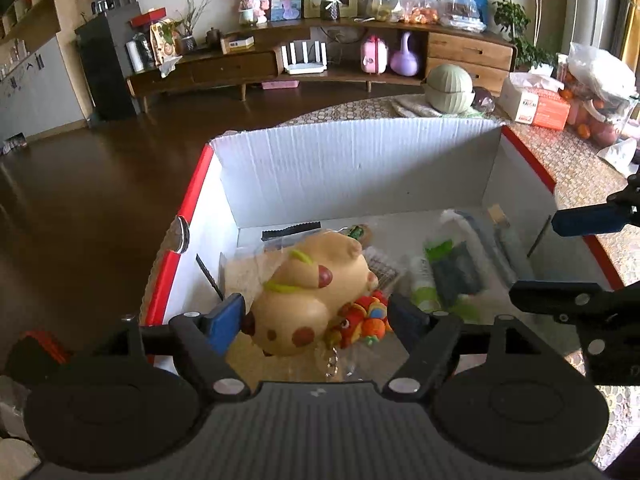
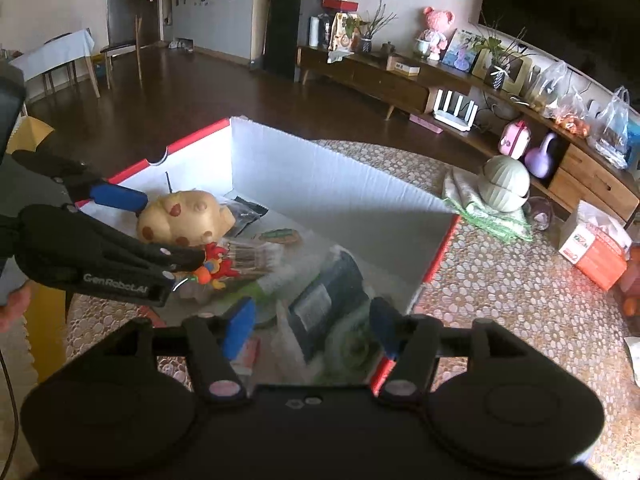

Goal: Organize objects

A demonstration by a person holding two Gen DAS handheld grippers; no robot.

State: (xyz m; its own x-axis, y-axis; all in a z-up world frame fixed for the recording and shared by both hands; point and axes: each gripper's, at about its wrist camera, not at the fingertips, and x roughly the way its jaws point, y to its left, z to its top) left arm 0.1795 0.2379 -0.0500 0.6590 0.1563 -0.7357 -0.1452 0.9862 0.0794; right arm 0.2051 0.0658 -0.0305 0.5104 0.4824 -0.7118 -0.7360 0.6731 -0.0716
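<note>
Blue-padded fingers of my left gripper (image 1: 316, 314) stand spread at the bottom centre of the left wrist view, and between them sits a tan plush toy (image 1: 308, 296) with brown and red spots. I cannot tell whether the pads touch it; the left pad looks just beside its flank, the right pad stands apart. A red, orange and green small toy (image 1: 366, 316) lies against the plush toy's lower right side, close to the right pad.

Both toys are inside a white cardboard box (image 1: 352, 164) with red outer edges, which fills the middle of the frame. Further right on the box floor lie a green-and-white packet (image 1: 426, 280) and a dark packet (image 1: 460, 268), both blurred. A black-edged flat bag (image 1: 292, 231) lies behind the plush toy near the far wall.

My right gripper (image 2: 314, 326) is at the bottom centre of the right wrist view, its fingers spread wide with nothing between them, above the near corner of the box. Below it I see the dark packet and green-and-white wrapping, blurred.

The box rests on a patterned table covering (image 1: 560, 152). At the upper right of the left wrist view stand a pale green lidded bowl (image 1: 448, 88) and an orange-and-white tissue box (image 1: 536, 104). A wooden sideboard (image 1: 312, 60) runs across the top of that frame.
</note>
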